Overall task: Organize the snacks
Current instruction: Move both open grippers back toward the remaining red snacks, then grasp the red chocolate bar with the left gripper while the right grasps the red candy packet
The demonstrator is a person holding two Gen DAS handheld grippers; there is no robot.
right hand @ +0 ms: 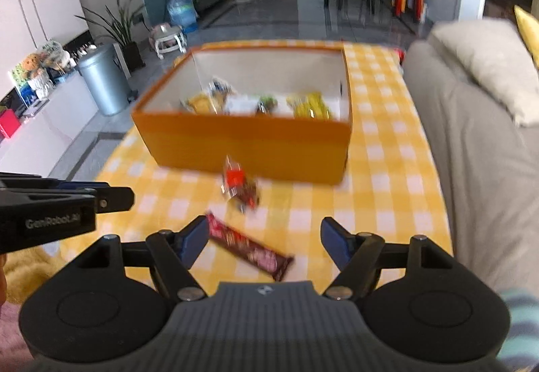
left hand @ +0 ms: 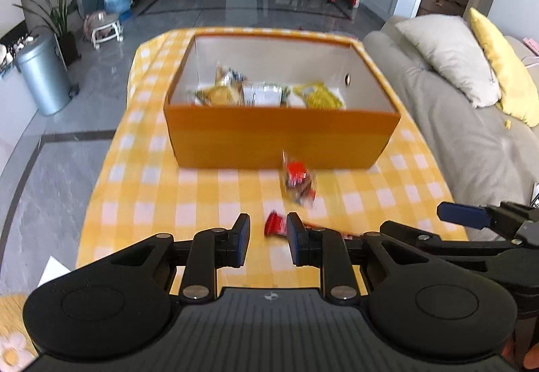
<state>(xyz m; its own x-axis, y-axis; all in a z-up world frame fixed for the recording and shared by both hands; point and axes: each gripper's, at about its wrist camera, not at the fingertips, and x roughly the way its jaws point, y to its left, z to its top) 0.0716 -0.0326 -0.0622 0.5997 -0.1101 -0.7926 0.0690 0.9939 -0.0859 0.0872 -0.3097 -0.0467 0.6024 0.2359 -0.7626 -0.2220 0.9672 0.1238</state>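
An orange box [left hand: 279,136] [right hand: 242,143] stands on the yellow checked table and holds several snack packets [left hand: 262,92] [right hand: 256,102]. A small red packet [left hand: 298,180] [right hand: 241,187] lies in front of the box. A long brown-red bar [right hand: 249,247] lies nearer, its red end [left hand: 274,224] showing between my left fingers. My left gripper [left hand: 268,230] is open and empty just above the table, near that end. My right gripper [right hand: 264,237] is open wide and empty over the bar, and shows at the right of the left wrist view [left hand: 465,215].
A grey sofa [left hand: 471,123] [right hand: 478,143] with cushions runs along the table's right side. A metal bin [left hand: 42,75] [right hand: 102,82], plants and a water bottle stand on the floor to the left. Dining chairs stand at the back.
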